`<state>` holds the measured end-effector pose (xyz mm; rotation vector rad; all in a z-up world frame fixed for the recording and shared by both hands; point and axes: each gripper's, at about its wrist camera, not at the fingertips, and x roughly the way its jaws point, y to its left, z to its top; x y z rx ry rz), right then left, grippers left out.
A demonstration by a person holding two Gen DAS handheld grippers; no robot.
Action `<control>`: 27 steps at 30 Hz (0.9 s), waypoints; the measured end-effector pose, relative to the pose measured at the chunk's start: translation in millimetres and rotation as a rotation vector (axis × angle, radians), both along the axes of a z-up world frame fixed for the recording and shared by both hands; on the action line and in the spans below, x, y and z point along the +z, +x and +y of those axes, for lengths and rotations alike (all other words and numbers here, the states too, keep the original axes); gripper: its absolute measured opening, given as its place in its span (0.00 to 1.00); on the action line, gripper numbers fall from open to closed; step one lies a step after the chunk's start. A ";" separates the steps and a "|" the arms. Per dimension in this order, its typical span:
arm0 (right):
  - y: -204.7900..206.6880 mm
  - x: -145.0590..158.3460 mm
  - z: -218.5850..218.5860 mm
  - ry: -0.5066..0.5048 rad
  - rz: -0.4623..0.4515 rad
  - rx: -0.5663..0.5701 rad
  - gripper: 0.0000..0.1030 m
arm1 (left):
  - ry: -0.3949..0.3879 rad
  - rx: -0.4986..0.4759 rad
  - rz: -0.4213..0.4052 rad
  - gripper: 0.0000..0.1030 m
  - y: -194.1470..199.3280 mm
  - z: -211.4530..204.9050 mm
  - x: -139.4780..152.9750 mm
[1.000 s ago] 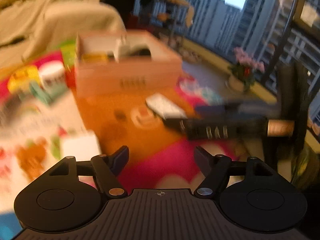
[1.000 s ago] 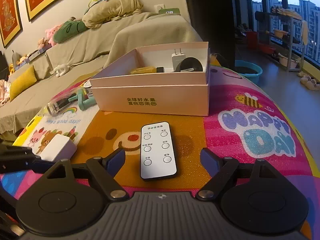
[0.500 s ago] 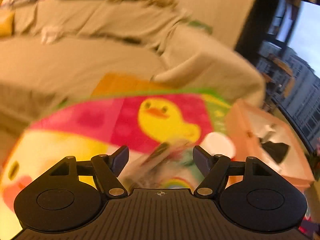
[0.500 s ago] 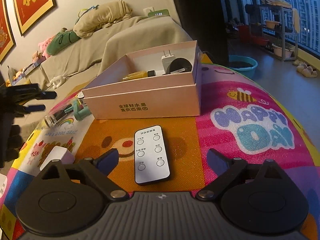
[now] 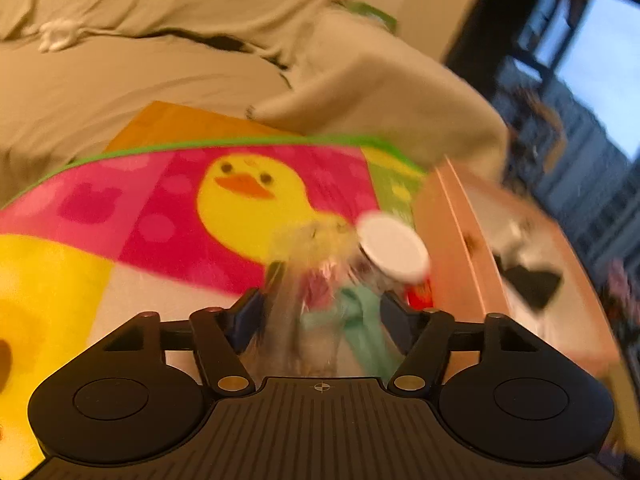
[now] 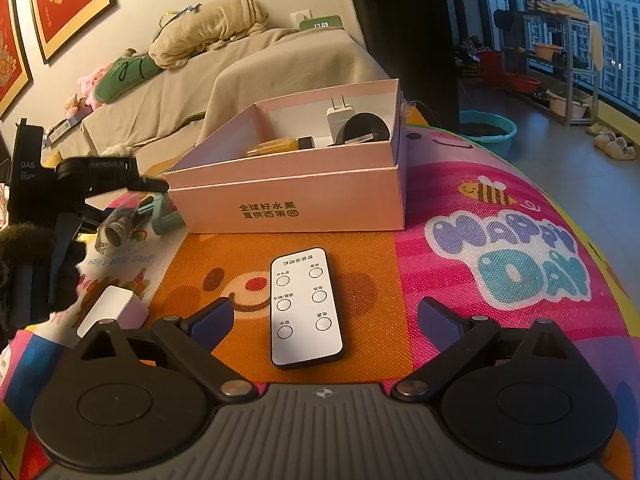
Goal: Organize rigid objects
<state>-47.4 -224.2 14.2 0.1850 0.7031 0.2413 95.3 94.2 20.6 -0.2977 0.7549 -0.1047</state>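
The right gripper (image 6: 324, 316) hangs over the colourful cartoon play mat (image 6: 500, 264), its jaws just widened and spread far apart, with the flat white rectangular remote control (image 6: 306, 306) lying on the mat between them, untouched. At twelve o'clock from the remote sits the open pink cardboard box (image 6: 296, 200), holding a white plug charger (image 6: 340, 118), a round black disc (image 6: 362, 128) and a small yellow bottle (image 6: 276, 146). At nine o'clock of the box the left gripper (image 5: 320, 312) reaches a clear glass jar (image 5: 296, 320) lying beside a mint-green plastic toy (image 5: 364, 320); its jaws have just been narrowing with the jar between them, but blur hides whether they touch it. A small white block (image 6: 114, 306) lies at nine o'clock of the remote
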 end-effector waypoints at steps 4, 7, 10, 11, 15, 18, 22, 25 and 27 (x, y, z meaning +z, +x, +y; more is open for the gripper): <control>-0.1 0.2 -0.3 0.005 -0.001 0.000 0.96 | -0.001 -0.105 0.022 0.59 -40.5 -3.7 -0.8; -0.5 -0.1 -0.4 0.007 -0.001 0.000 0.95 | 0.043 -0.199 0.057 0.48 -73.2 -11.6 1.9; 0.3 -0.4 1.6 -0.008 0.003 0.004 0.97 | -0.014 -0.282 0.084 0.48 -90.1 -14.0 10.5; 1.1 -0.6 4.2 -0.024 0.006 0.010 0.98 | -0.046 -0.282 0.070 0.48 -89.2 -11.8 16.2; 3.4 -1.5 19.9 -0.126 0.020 0.024 1.00 | -0.062 -0.189 -0.080 0.48 -51.0 -4.0 43.3; 3.8 -2.6 27.7 -0.182 0.025 0.028 1.00 | -0.056 -0.119 -0.124 0.48 10.2 -4.1 48.0; 3.8 -3.2 27.1 -0.184 0.024 0.029 1.00 | -0.020 -0.073 -0.068 0.48 86.1 -13.6 28.0; 3.0 -2.8 23.6 -0.163 0.020 0.027 1.00 | -0.108 -0.138 0.026 0.41 117.6 -21.1 3.7; 2.9 -2.5 22.6 -0.156 0.020 0.027 1.00 | -0.151 -0.191 0.069 0.38 128.1 -25.3 -8.3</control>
